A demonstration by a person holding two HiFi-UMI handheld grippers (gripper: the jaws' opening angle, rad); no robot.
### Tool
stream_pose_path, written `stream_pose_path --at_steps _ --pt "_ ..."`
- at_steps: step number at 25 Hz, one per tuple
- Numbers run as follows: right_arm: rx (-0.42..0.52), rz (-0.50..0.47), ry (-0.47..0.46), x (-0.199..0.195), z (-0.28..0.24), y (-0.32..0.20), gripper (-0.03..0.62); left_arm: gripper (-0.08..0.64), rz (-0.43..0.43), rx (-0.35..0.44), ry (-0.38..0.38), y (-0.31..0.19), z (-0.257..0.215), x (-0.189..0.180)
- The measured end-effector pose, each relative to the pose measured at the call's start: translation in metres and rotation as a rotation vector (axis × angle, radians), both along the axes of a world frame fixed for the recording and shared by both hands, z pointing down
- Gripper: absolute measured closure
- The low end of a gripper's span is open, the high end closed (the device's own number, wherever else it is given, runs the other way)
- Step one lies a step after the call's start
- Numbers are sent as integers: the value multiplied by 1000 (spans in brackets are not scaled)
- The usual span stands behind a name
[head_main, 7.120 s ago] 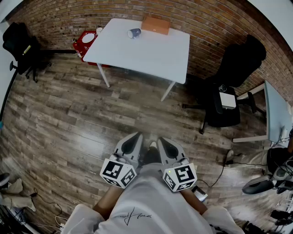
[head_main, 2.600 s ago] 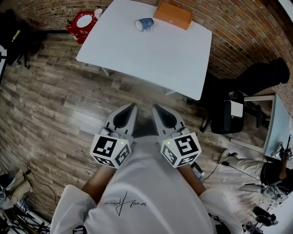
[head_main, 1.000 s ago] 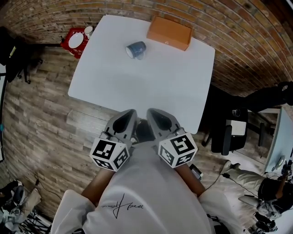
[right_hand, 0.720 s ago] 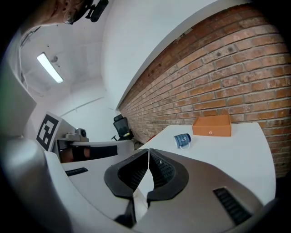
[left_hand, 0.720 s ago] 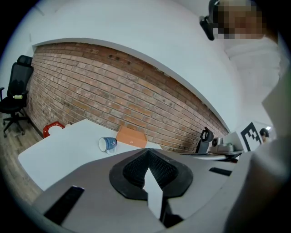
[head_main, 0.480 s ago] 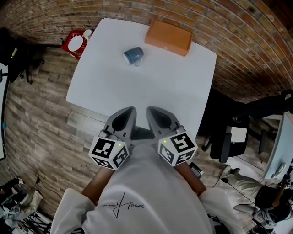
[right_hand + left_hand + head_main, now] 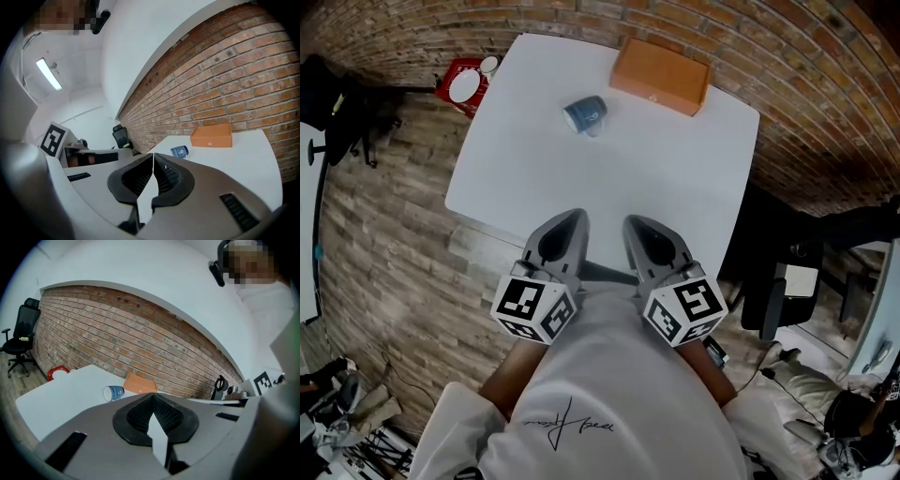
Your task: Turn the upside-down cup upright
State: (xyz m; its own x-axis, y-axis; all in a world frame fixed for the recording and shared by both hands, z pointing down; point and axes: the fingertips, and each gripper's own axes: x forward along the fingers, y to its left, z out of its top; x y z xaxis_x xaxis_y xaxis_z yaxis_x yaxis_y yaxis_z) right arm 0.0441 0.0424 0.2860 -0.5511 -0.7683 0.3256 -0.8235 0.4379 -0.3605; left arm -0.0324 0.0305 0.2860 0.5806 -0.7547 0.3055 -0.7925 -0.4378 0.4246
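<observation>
Change: You have crossed the plank floor to the white bench. Its near edge now lies under your left gripper and right gripper, so the cup is coming within reach but is still untouched.
Cup: The blue cup, glossy with a pale swirl, seems to lie on its side at the bench's far left, well apart from both grippers.
Left gripper: Ribbed black jaws pressed together, nothing between.
Right gripper: Likewise closed and empty.
Neighbour: A flat, matte orange box lies just right of the cup.
</observation>
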Motion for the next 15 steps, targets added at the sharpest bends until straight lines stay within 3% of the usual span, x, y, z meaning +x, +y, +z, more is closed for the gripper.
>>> stream_pose_path --at_steps 7,15 --pt "-14 13 19 7 3 -22 571 551 -36 0 34 -25 3 -5" --pt "-20 -5 51 -8 8 -46 571 551 -60 -69 54 -44 18 -16"
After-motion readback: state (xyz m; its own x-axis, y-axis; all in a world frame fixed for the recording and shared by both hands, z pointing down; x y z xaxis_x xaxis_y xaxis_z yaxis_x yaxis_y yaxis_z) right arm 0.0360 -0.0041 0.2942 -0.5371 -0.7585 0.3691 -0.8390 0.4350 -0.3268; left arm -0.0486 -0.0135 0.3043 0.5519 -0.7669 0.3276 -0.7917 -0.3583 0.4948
